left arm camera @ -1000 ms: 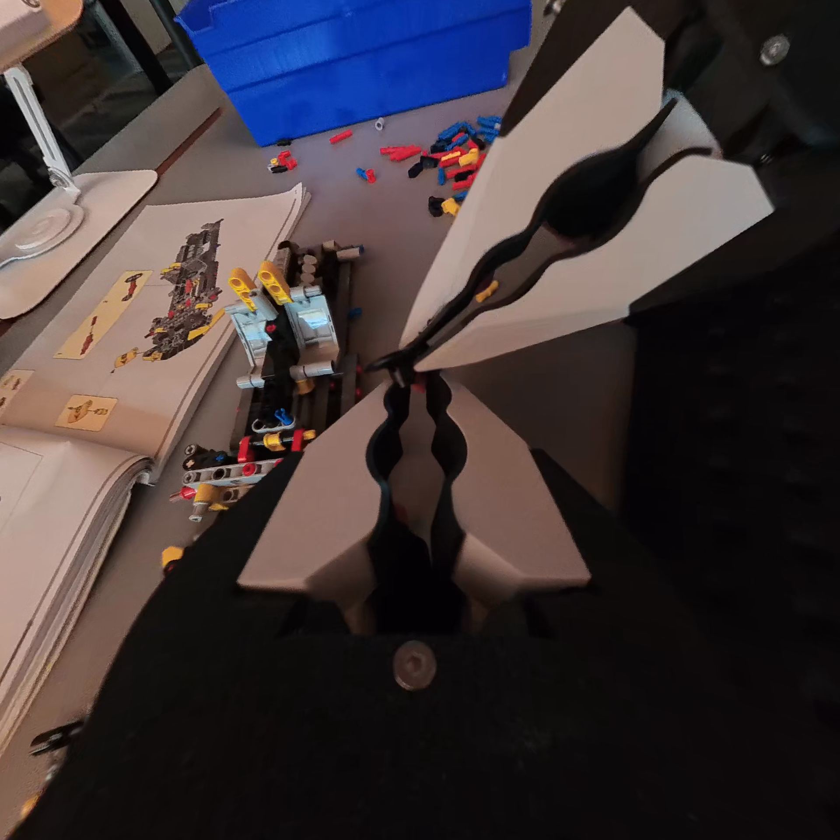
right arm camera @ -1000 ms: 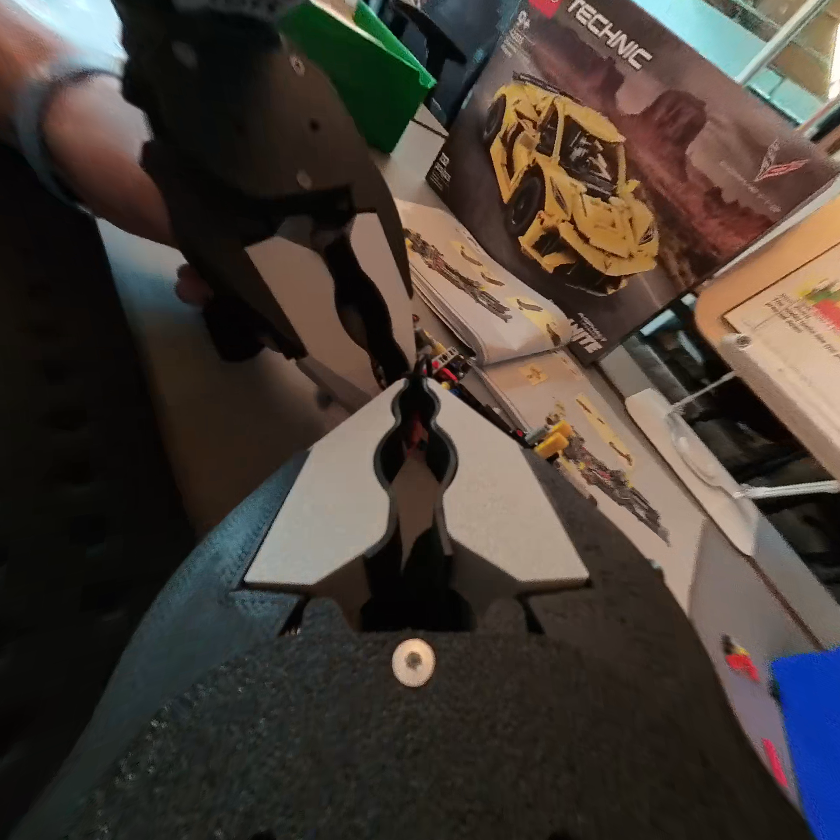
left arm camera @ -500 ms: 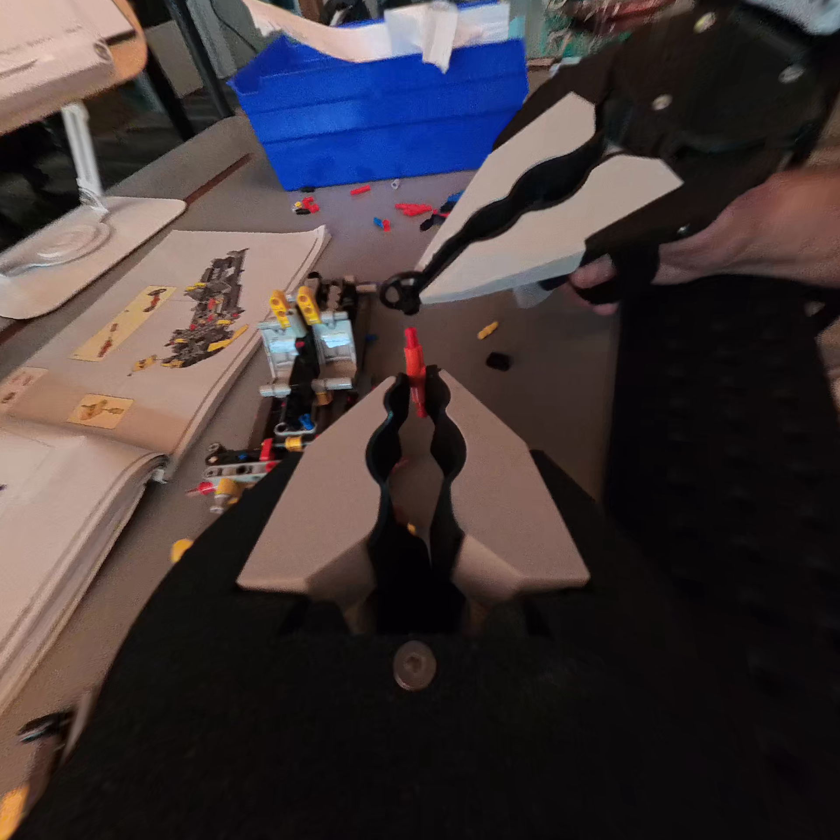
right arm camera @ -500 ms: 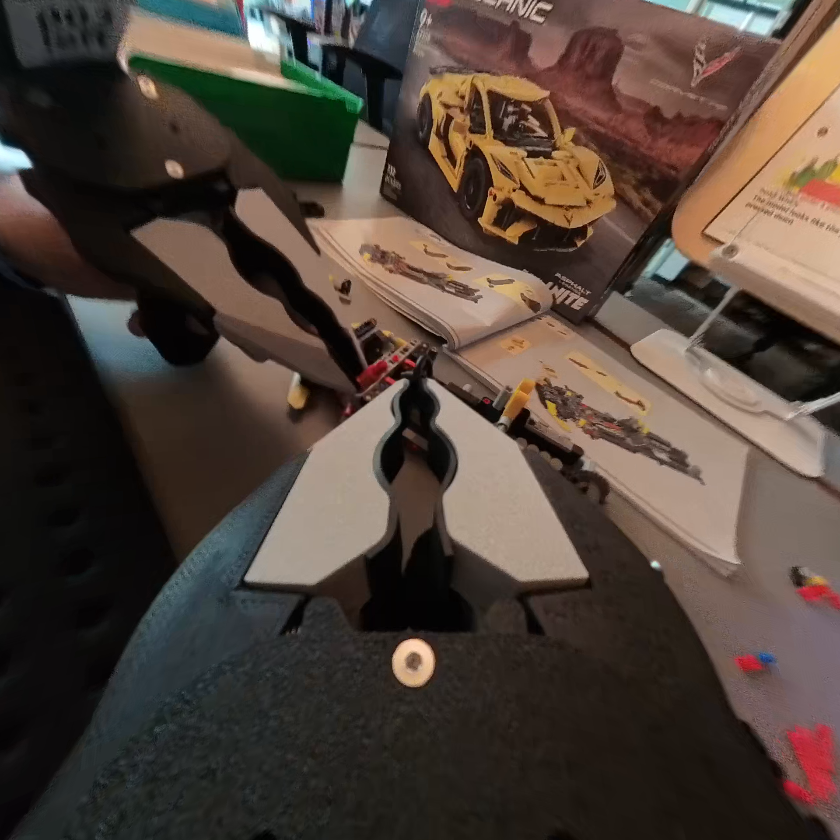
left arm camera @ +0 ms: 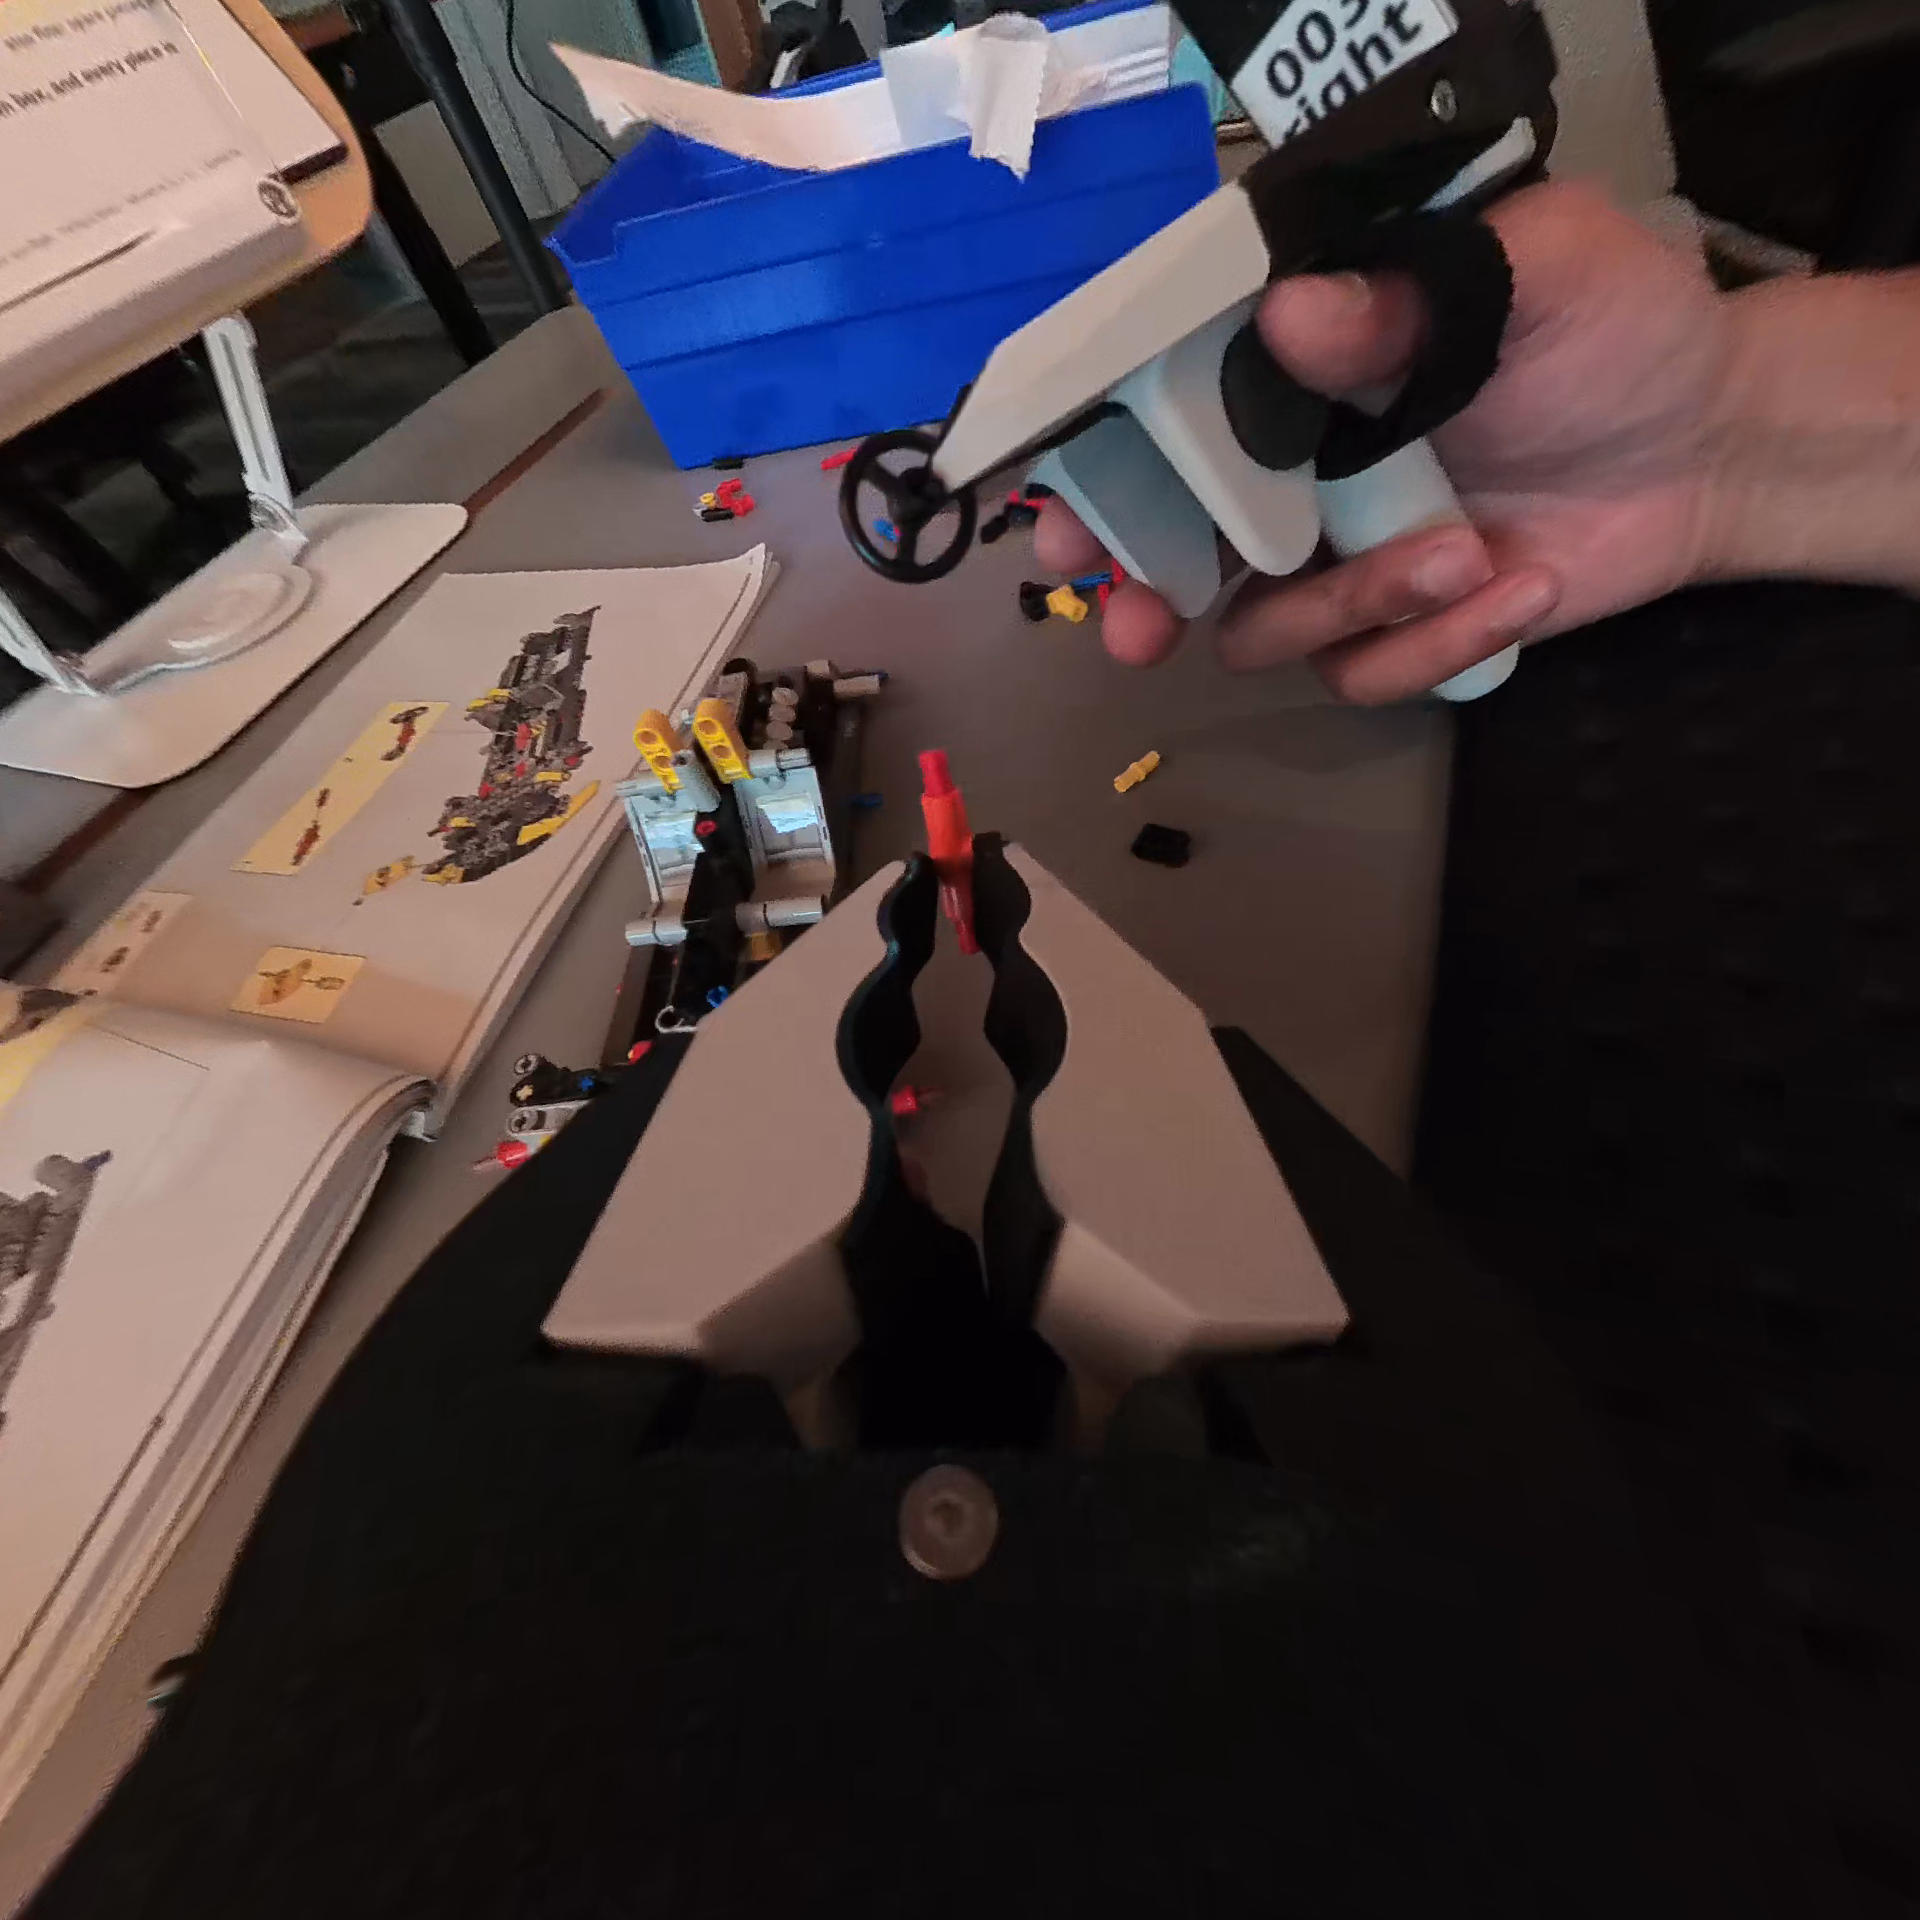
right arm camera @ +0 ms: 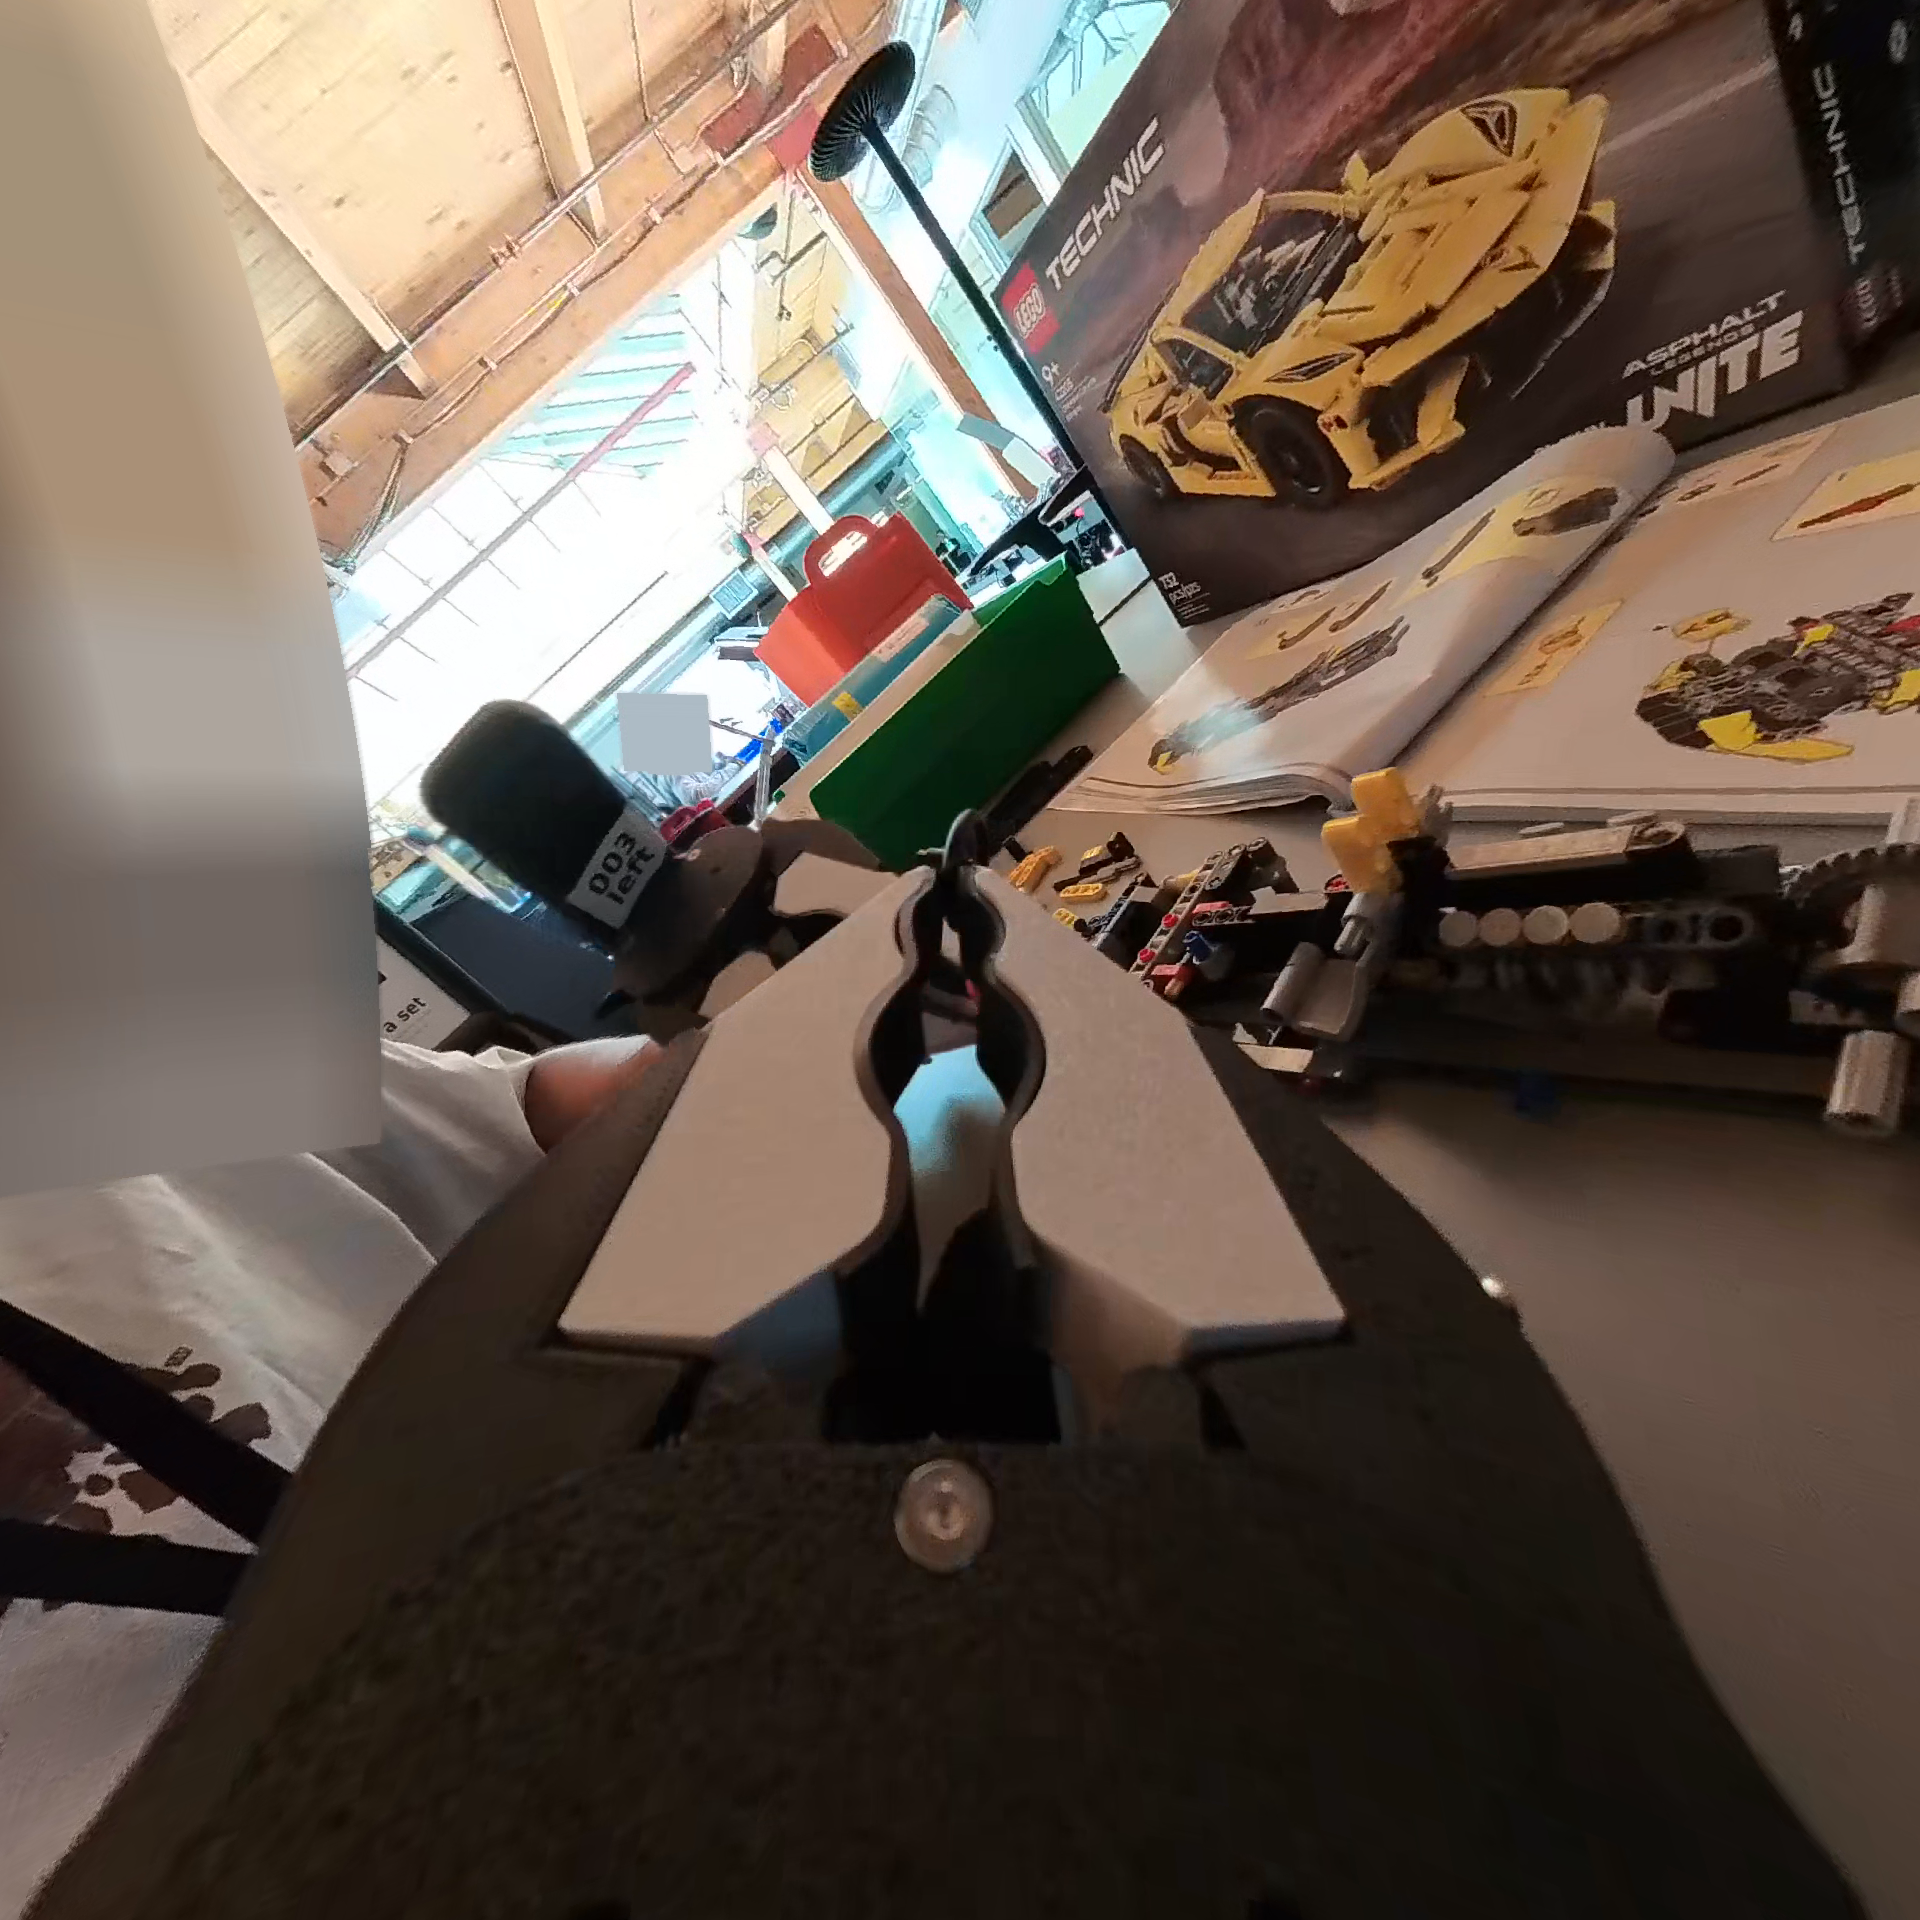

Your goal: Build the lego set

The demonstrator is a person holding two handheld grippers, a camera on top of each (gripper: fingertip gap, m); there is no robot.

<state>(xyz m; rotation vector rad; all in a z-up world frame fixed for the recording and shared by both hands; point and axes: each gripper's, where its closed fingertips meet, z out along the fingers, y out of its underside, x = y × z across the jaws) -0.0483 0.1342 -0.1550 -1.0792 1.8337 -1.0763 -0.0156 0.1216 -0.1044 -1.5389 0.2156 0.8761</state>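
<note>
On the grey counter the half-built lego chassis lies beside the open instruction book, while the left tongs clench a red axle pin and, farther right, the right tongs grip a black steering wheel.

Grey tabletop beneath and ahead of the fingers. Blue bin holding white paper, far ahead. White stand base, ahead-left. Green bin and red carrier, beyond the fingertips. Bright windows, behind. Timber beam ceiling, above-left. Black pole lamp.
</note>
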